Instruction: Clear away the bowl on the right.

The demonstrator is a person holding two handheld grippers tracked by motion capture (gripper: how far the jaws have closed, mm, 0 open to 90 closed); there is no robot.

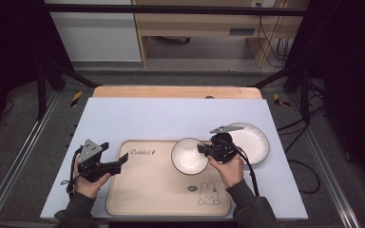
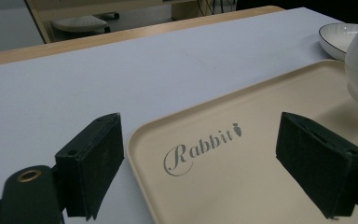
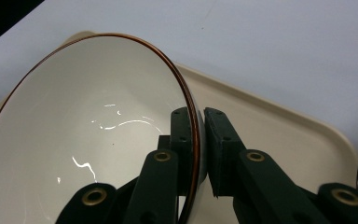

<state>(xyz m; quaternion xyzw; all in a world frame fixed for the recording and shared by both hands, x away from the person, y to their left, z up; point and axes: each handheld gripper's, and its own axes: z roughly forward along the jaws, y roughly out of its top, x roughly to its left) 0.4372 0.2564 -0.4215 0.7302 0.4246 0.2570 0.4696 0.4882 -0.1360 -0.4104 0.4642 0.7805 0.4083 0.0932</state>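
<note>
Gripping bowl (image 3: 88, 140) rim, right hand-held gripper (image 3: 198, 140) (left hand-held gripper (image 2: 200, 163) agape)

Tray (image 1: 161, 190): beige; grey "Rabbit" script, rabbit outline drawing.
Bowl (image 3: 88, 140): white, brown rim line.
Plate (image 1: 254, 140): white, dark rim.
Table cover (image 1: 171, 118): pale lavender-blue.
Jaws: black.

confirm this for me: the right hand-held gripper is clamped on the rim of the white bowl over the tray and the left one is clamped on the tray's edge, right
Not quite. The left hand-held gripper is open, its jaws spread apart at the tray corner without gripping it, as the left gripper view shows. The right hand-held gripper is indeed clamped on the white bowl rim over the tray.
</note>
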